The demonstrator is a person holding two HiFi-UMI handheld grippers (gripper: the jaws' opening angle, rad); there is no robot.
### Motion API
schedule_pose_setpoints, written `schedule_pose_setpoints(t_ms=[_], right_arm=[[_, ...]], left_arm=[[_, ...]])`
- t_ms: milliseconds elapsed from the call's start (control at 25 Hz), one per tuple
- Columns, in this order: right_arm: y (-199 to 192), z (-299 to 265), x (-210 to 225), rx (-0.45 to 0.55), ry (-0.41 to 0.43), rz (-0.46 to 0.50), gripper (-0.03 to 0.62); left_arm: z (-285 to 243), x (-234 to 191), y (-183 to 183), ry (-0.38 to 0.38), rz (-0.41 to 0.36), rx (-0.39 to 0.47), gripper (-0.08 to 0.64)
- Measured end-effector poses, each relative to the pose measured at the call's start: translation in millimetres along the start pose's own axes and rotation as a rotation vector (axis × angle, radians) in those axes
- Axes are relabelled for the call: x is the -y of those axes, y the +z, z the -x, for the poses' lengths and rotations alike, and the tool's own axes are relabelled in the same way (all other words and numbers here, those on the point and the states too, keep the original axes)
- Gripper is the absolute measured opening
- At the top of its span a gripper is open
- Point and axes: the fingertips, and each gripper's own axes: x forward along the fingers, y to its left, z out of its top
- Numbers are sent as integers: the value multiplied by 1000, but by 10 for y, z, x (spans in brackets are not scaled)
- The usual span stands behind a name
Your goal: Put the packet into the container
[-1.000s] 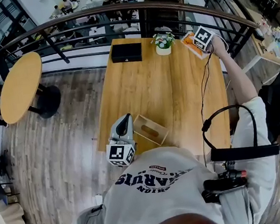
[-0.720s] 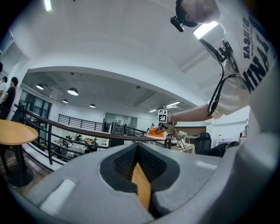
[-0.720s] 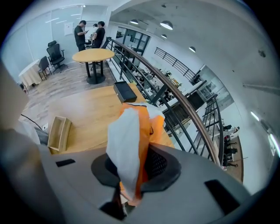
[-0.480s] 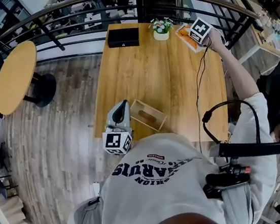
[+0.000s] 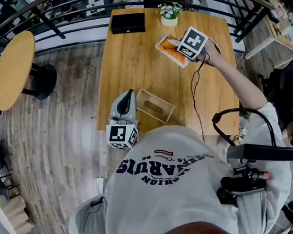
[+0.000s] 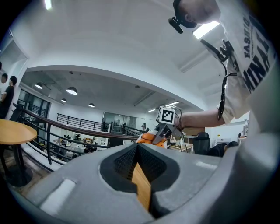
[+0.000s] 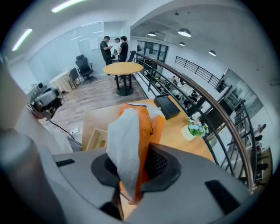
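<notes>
The right gripper (image 5: 179, 51), clamped on the orange packet (image 5: 168, 48), has swung much nearer the container (image 5: 161, 97), whose wall the left gripper (image 6: 140, 174) pinches, so insertion likely comes next.

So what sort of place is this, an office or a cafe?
Probably the upper level of an open office or a cafe-style lounge. A curved railing looks over a lower floor, and a round table and office chairs stand on plank flooring.
</notes>
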Motion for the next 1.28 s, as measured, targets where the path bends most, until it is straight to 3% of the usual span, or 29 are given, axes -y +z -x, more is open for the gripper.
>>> schedule_pose_setpoints(t_ms=[200,320,840,1280], right_arm=[[181,-142,-1140,67,184,23,80],[191,-223,-1558,88,254,29,80],[33,-456,-1919,61,315,22,80],[-585,-1602,-2448,-105,333,43,80]], left_arm=[[34,-68,9,36,-7,6,-2],[54,-142,5,62,-9,11,-2],[90,-186,-15,79,-7,-4,-2],[186,-238,-55,98,-7,-13,-2]])
